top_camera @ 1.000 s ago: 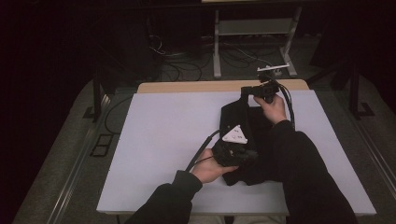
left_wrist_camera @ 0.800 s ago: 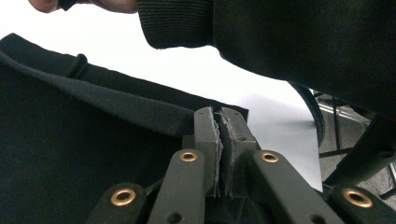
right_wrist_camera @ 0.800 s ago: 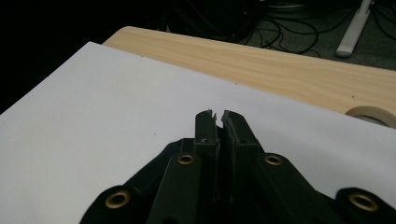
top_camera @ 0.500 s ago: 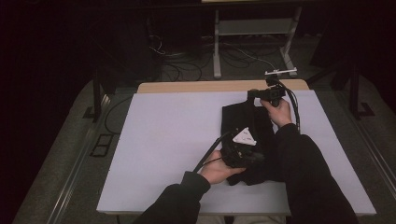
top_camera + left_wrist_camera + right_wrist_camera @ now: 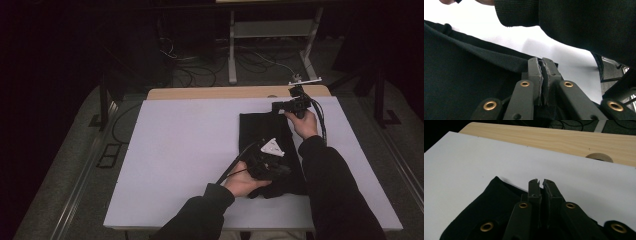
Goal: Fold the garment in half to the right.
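l gripper (image 5: 280, 167) pinching black cloth (image 5: 265, 132) at 6 o'clock edge; r gripper (image 5: 276, 106) pinching 12 o'clock edge; prob. to spread it flat on table (image 5: 175, 150)

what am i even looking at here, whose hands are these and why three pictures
A person sits at a table covered in white, holding a hand-held gripper in each hand: a two-jaw clamp tool. The high view looks down from above: the left hand-held gripper is near the person, the right hand-held gripper farther away. The other two pictures come from cameras riding on each tool, looking along its black jaws. A black cloth lies on the table. Both tools have their jaws closed at the cloth's edges and seem to pinch it, though the fabric between the jaws is hard to make out.
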Action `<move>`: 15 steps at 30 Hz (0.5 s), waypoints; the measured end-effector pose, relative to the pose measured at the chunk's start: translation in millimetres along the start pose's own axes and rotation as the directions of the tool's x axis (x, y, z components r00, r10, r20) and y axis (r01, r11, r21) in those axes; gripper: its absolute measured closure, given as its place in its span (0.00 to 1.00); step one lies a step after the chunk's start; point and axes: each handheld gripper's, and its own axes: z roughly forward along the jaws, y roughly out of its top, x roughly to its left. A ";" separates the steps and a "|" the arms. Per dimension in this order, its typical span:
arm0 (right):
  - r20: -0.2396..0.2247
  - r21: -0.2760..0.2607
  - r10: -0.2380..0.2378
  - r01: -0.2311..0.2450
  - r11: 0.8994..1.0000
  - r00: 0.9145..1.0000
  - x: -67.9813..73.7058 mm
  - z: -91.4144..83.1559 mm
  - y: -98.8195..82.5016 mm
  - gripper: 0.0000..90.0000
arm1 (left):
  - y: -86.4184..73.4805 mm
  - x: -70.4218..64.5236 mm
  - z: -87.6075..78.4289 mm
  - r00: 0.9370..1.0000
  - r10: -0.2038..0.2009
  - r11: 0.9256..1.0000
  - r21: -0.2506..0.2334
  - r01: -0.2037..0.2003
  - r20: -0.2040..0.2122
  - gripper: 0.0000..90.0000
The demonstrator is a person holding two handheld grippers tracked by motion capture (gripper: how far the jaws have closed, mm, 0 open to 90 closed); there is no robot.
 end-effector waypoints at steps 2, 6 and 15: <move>-0.001 0.006 0.003 -0.003 1.000 1.000 -2.6 0.2 -1.5 0.92 | 0.1 1.1 1.4 1.000 0.000 1.000 0.005 0.000 0.003 0.94; 0.002 0.012 0.015 -0.015 1.000 1.000 -8.0 3.1 -5.0 0.92 | 0.6 2.3 4.8 1.000 -0.011 1.000 0.004 0.011 0.006 0.94; 0.013 0.019 0.018 -0.019 1.000 1.000 -16.9 3.0 -10.3 0.92 | 5.3 2.3 13.8 1.000 0.004 1.000 0.029 -0.004 0.010 0.94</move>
